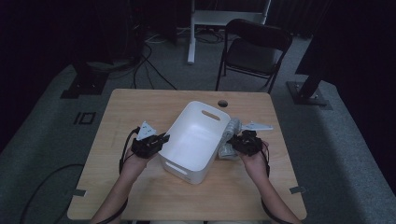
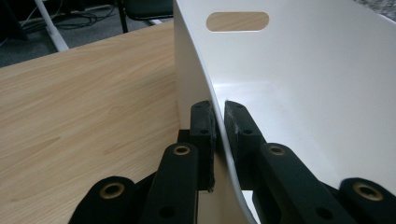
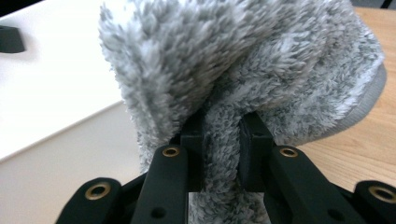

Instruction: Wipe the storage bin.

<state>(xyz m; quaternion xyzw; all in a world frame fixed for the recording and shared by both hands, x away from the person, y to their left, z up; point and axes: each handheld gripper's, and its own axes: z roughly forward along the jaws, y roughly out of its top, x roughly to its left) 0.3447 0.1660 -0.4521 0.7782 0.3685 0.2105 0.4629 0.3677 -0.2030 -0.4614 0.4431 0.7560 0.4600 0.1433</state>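
The grey fluffy slipper hangs in the right gripper, lifted just off the wooden table and close against the right-hand outer wall of the white plastic bin; in the high view it shows as a pale grey bundle between that wall and the hand. It looks light and very soft: the pile bunches and folds where it is pinched, so it should not slip easily, but it will flop and swing from the grip rather than keep its shape, and a darker, smoother edge at its right side, probably the sole, seems to be the only stiffer part. A pinch on a thick fold of the plush, as here, seems a sound hold; nothing about it is fragile. The right jaws stand nearly together, clamped on a bunched fold of the plush, with the fabric squeezed into a narrow band between the pads. The bin is thin-walled, smooth and stiff, light enough to shift if nudged, with a slotted handle hole in its end wall. The left gripper steadies it: its jaws are closed on the bin's rim, one pad outside the wall and one inside, the thin plastic edge caught between them.
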